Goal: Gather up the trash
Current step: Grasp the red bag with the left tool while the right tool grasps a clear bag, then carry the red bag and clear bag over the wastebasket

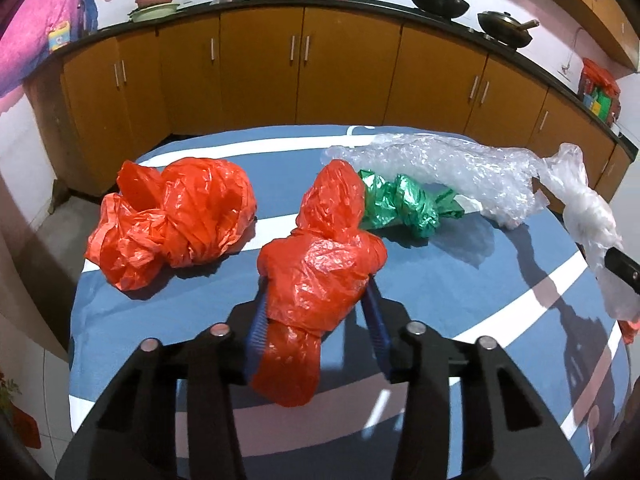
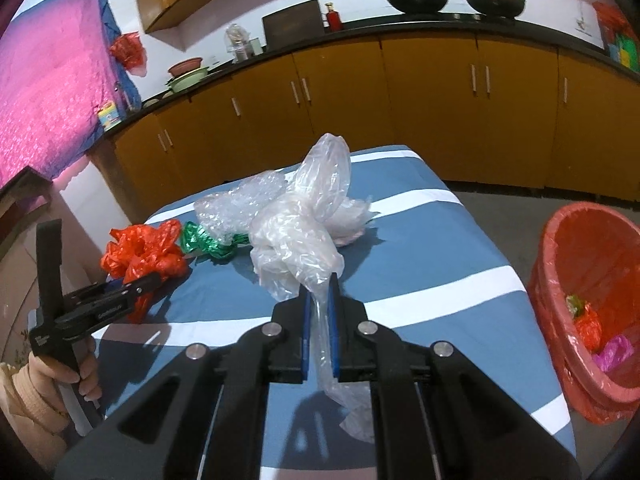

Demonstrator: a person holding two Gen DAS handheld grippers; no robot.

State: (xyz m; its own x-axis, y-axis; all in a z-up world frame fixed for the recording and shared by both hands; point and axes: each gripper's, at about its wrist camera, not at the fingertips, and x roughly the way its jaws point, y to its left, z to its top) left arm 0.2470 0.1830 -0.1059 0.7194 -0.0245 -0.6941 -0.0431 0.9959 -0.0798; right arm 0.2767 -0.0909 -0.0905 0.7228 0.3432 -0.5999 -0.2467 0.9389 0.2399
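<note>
No readable text (gripper lettering blurred)

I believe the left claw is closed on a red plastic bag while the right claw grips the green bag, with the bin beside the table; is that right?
Not quite: the right claw grips a clear plastic bag, not the green bag, as the right wrist view shows. The left claw does hold a red plastic bag, and the bin stands beside the table.

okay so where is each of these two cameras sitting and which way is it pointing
Left wrist: on the left gripper, facing the kitchen cabinets over the table; its jaws pinch an orange bag.
Right wrist: on the right gripper, facing the same way, clamping a clear bag; a hand shows.
Shared: table, green wrapper, bubble wrap.
</note>
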